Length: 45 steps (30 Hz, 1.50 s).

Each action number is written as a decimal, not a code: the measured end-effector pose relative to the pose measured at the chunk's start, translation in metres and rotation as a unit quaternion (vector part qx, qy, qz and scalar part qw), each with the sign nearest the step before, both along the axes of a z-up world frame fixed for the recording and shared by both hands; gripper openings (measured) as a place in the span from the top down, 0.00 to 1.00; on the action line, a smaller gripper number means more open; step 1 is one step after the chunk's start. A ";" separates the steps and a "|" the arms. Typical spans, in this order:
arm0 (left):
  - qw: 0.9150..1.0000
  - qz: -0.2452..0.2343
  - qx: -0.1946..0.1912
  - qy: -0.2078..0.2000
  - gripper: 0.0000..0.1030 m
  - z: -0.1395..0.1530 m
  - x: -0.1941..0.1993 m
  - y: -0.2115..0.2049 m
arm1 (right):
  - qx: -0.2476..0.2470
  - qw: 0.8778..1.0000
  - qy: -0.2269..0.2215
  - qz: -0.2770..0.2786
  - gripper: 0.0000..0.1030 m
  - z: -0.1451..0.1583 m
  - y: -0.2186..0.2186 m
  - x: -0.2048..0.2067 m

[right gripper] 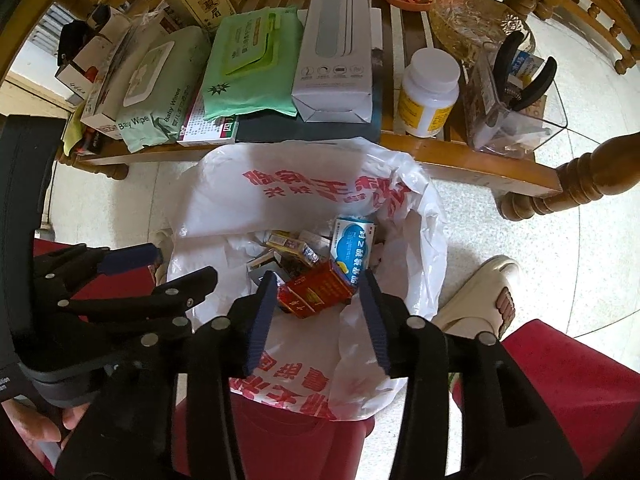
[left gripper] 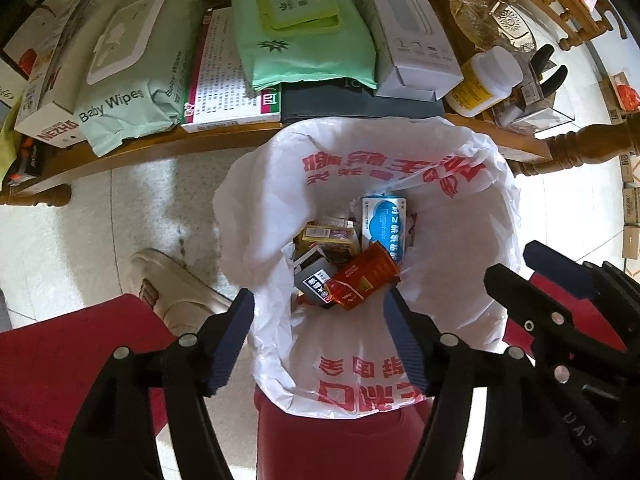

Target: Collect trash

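A cluttered wooden tabletop (left gripper: 248, 142) edges a pale tiled floor, where a red bin lined with a white plastic bag (left gripper: 460, 216) stands between a seated person's knees. Both grippers hang above its mouth: the left gripper (left gripper: 320, 338) and right gripper (right gripper: 320, 322) stand with jaws apart, nothing between them. In the bag lie the collected scraps, a red carton (right gripper: 320, 292), a blue-and-white medicine box (left gripper: 384, 224) and smaller packets. They look light, hollow and easily crushed; any remaining box is best pinched across its narrow flat faces.
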<state>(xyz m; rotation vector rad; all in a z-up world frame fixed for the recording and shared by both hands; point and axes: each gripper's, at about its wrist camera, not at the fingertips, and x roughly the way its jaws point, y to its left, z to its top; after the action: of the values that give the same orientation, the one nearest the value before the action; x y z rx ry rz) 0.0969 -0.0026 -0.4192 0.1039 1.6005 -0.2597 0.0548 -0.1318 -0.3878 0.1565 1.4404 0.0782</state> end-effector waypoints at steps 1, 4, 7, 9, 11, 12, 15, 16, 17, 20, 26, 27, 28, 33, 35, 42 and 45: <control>1.000 0.002 0.001 0.001 0.34 0.000 0.000 0.001 | 0.001 1.000 0.000 -0.002 0.55 0.000 0.000 -0.001; 1.000 0.008 0.008 0.004 0.33 0.001 -0.001 0.004 | -0.001 1.000 -0.002 -0.005 0.49 0.002 0.000 -0.003; 1.000 0.011 0.019 0.005 0.32 0.002 -0.003 0.006 | -0.010 1.000 -0.005 -0.007 0.43 0.004 0.002 -0.004; 1.000 0.010 0.024 0.000 0.32 0.004 -0.004 0.007 | -0.013 1.000 -0.007 -0.009 0.40 0.006 0.002 -0.006; 0.999 0.011 0.030 -0.010 0.30 0.009 -0.006 0.009 | -0.013 1.000 -0.010 -0.013 0.38 0.009 0.001 -0.009; 0.999 0.013 0.034 -0.014 0.29 0.011 -0.007 0.010 | -0.014 1.000 -0.012 -0.015 0.37 0.010 0.002 -0.010; 0.999 0.015 0.041 -0.022 0.29 0.018 -0.011 0.013 | -0.020 0.999 -0.017 -0.018 0.34 0.015 0.002 -0.015; 0.999 0.015 0.044 -0.025 0.29 0.021 -0.013 0.012 | -0.023 0.999 -0.018 -0.019 0.33 0.017 0.003 -0.016; 0.998 0.014 0.046 -0.029 0.29 0.023 -0.015 0.012 | -0.027 0.999 -0.020 -0.020 0.33 0.020 0.003 -0.018; 0.998 0.010 0.053 -0.045 0.29 0.034 -0.020 0.011 | -0.035 0.999 -0.028 -0.026 0.29 0.028 0.002 -0.025; 0.996 0.008 0.048 -0.071 0.29 0.060 -0.032 0.009 | -0.047 0.997 -0.046 -0.036 0.26 0.053 0.000 -0.039; 0.996 0.006 0.050 -0.078 0.29 0.064 -0.034 0.009 | -0.053 0.997 -0.053 -0.033 0.26 0.059 0.001 -0.040; 0.994 0.005 0.052 -0.092 0.29 0.074 -0.037 0.008 | -0.060 0.996 -0.064 -0.031 0.26 0.068 0.003 -0.043; 0.988 0.008 0.045 -0.151 0.29 0.119 -0.048 0.006 | -0.094 0.986 -0.131 -0.041 0.22 0.114 0.004 -0.060; 0.984 0.009 0.038 -0.174 0.29 0.140 -0.054 0.005 | -0.099 0.981 -0.157 -0.051 0.20 0.133 0.002 -0.068; 0.969 0.021 0.012 -0.245 0.29 0.204 -0.071 0.003 | -0.100 0.963 -0.237 -0.076 0.19 0.193 -0.001 -0.093; 0.960 0.027 0.003 -0.279 0.28 0.233 -0.078 0.004 | -0.111 0.951 -0.276 -0.084 0.18 0.220 0.001 -0.103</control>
<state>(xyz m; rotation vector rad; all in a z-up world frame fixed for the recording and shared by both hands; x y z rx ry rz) 0.0190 0.0014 -0.1857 0.1261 1.0394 -0.1632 -0.0483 -0.1312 -0.1679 0.0637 0.8625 -0.1700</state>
